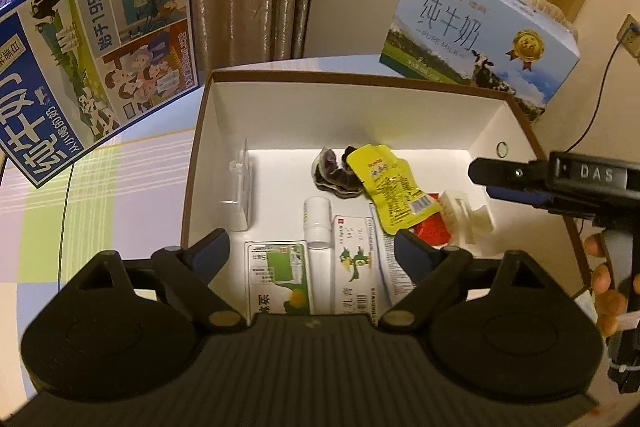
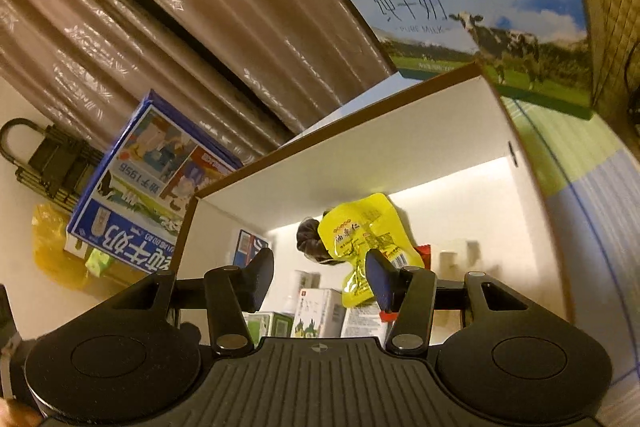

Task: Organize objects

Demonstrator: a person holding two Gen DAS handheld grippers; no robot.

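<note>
Several small items already lie in the white box (image 1: 460, 115); the yellow packet (image 1: 394, 187) sits at its 1 o'clock, loose on top. Both tools, left tool (image 1: 312, 247) and right tool (image 2: 318, 277), gape empty above it, probably choosing what to tidy next.
</note>
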